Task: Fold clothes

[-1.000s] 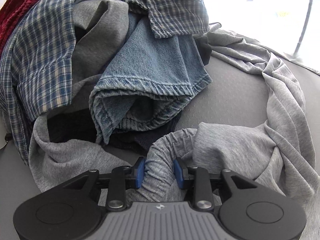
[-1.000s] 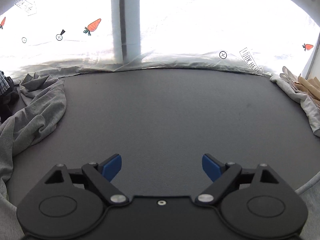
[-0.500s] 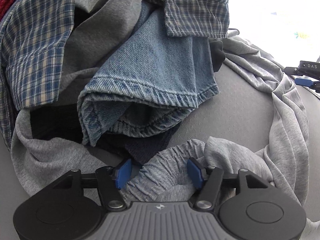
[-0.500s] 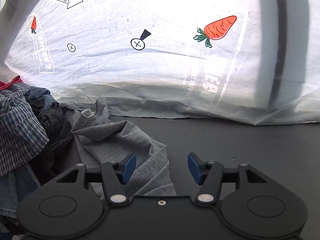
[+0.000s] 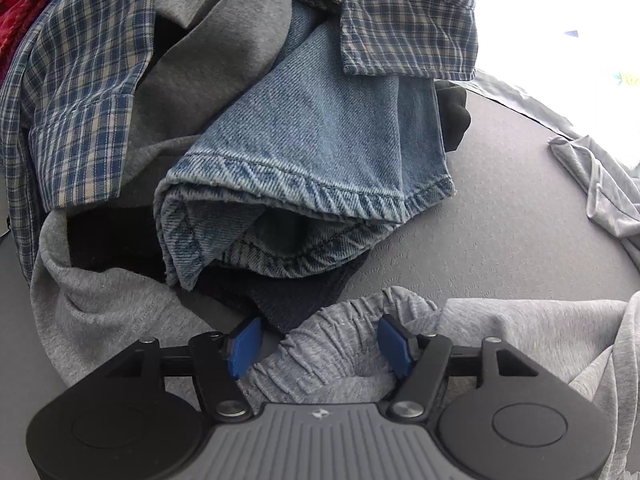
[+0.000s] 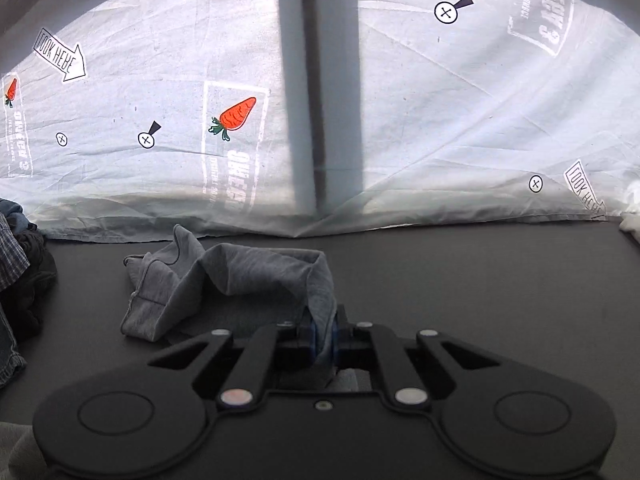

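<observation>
The left claw (image 5: 320, 342) stands wide open, its blue pads (image 5: 245, 346) spread on either side of the gathered elastic waistband (image 5: 340, 332) of a grey garment (image 5: 532, 332); the pads straddle the band without pressing it. The right claw (image 6: 322, 338) is closed tight, with a fold of the same grey garment (image 6: 240, 276) pinched between its blue pads. From that pinch the cloth rises in a ridge and runs away to the left, ending in a crumpled heap on the dark worktop (image 6: 480, 280). In the left wrist view the garment lies on the grey worktop (image 5: 500, 208) just in front of a pile of unsorted clothes. The pile comprises blue jeans (image 5: 320, 152) with the hem turned toward the camera, a blue plaid shirt (image 5: 72, 92) draped over the left and top, a grey sweatshirt (image 5: 216, 48), a dark garment (image 5: 304, 296) under the jeans, and a red knit item (image 5: 24, 12) at the upper left corner. In the right wrist view the edge of this pile (image 6: 20, 272) shows at the far left. A white sheet (image 6: 440, 120) printed with carrots, arrows and crossed circles hangs behind the worktop, with a dark vertical post (image 6: 320, 80) showing through it.
</observation>
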A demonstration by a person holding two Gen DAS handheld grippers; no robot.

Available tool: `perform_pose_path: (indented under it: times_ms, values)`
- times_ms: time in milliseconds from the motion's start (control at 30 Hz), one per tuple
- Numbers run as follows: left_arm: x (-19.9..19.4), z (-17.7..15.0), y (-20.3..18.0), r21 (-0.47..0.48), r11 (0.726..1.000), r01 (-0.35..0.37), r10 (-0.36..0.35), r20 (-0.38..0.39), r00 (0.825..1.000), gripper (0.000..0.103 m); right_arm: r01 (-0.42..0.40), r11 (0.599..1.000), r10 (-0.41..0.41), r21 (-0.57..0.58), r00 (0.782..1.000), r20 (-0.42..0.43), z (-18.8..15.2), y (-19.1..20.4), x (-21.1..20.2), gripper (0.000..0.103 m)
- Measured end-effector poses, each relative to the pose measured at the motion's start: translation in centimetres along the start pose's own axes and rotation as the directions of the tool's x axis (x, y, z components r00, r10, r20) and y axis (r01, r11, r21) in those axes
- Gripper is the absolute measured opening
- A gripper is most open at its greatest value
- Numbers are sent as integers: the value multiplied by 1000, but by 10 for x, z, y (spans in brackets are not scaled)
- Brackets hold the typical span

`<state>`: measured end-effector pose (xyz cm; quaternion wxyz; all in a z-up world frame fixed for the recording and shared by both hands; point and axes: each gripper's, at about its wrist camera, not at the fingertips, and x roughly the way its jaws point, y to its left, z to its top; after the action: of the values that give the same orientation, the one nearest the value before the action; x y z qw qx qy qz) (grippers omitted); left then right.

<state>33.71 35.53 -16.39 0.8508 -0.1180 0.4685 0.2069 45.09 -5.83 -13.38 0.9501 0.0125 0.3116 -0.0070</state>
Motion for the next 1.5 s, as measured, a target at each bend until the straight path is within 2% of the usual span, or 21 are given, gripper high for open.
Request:
perform_pose_path:
  times_ms: [100,200,267,300,333,400,567,633,733,767,867,1000,1033,1067,1100,1133,1200,1233,1300,1367,1500]
  values:
    - [1,0,-1,1,1000,-3,3,-2,1000,66,170,985,-171,-19,983,-70,-36,-57,-35,8]
    - [2,2,-2,4,1000,-6,6,-7,1000,66,245,970,-239,3,950,-201,-71,-101,-54,10]
    - [3,4,-4,9,1000,-8,8,-19,1000,66,264,964,-250,27,940,-232,-83,-112,-64,17]
    - [3,5,-3,17,1000,-7,7,-27,1000,66,269,962,-253,40,939,-235,-87,-115,-70,25]
    - [3,7,-3,27,1000,-5,6,-35,999,66,274,961,-258,45,939,-226,-88,-115,-74,37]
    - [-1,8,-7,80,997,4,-1,-44,999,66,282,959,-272,35,946,-175,-82,-108,-82,47]
    - [-21,4,-29,231,970,73,-75,1,997,66,189,981,-191,-37,977,-91,-54,-78,-73,55]
    - [-29,3,-37,291,952,98,-107,16,994,67,142,985,-151,-95,983,-100,-49,-63,-57,57]
    - [-40,1,-50,375,917,132,-156,33,987,75,70,981,-92,-181,989,-118,-41,-40,-32,57]
    - [-39,1,-52,372,916,149,-172,30,985,76,46,977,-73,-209,989,-125,-38,-32,-24,57]
    - [-31,0,-58,370,914,169,-185,7,983,76,44,936,-101,-350,984,-146,-40,-12,3,57]
    - [-14,-1,-66,391,905,169,-172,-26,985,75,61,834,-174,-548,972,-155,-49,2,30,56]
    - [-10,0,-67,394,903,173,-173,-36,984,73,43,824,-155,-565,976,-152,-48,1,31,46]
    - [-7,1,-67,384,904,188,-185,-46,982,60,19,821,-140,-571,976,-169,-44,-1,32,33]
    - [-5,2,-67,371,907,202,-196,-55,979,53,10,822,-128,-570,978,-167,-39,-4,31,2]
    - [-4,6,-64,336,918,212,-204,-60,977,43,14,824,-120,-567,981,-150,-33,-8,29,2]
    - [-4,16,-57,254,940,226,-219,-58,974,5,76,842,-127,-534,990,-58,-14,-21,16,2]
    - [-6,23,-51,206,949,238,-234,-47,971,5,112,859,-137,-500,991,-13,-2,-31,7,2]
    - [-13,35,-41,143,961,235,-238,2,971,2,207,880,-181,-428,978,101,26,-54,-14,2]
    - [-25,47,-36,151,971,186,-198,66,978,1,300,893,-237,-335,947,217,54,-81,-37,2]
    - [-35,55,-31,174,975,141,-164,120,979,1,413,910,-369,-37,847,384,98,-153,-85,2]
